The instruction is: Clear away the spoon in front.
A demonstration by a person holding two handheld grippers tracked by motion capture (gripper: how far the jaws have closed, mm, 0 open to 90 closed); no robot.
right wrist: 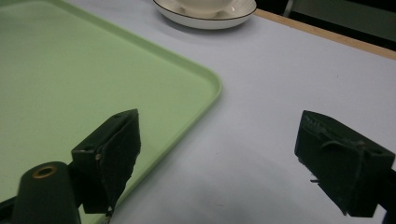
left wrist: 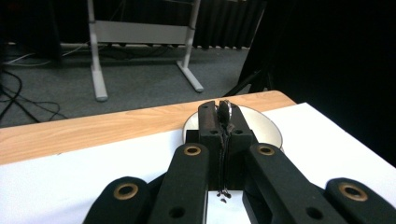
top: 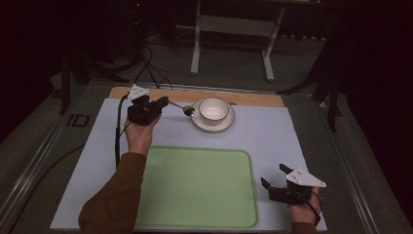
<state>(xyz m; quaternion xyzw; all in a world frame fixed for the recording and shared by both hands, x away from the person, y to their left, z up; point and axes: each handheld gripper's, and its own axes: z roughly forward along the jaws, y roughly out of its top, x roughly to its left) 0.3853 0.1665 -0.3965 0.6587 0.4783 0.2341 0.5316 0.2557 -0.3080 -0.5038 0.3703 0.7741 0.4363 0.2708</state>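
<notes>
My left gripper is raised over the back left of the white mat, shut on the thin handle of a metal spoon. The spoon's bowl reaches toward the saucer, which carries a white cup. In the left gripper view the jaws are pressed together with the spoon edge-on between them and the saucer just beyond. My right gripper rests open near the front right, beside the green tray. Nothing lies between its jaws.
The white mat covers a wooden tabletop. The green tray fills the front middle, and the saucer stands beyond its far corner. A white metal stand and cables are on the floor behind the table.
</notes>
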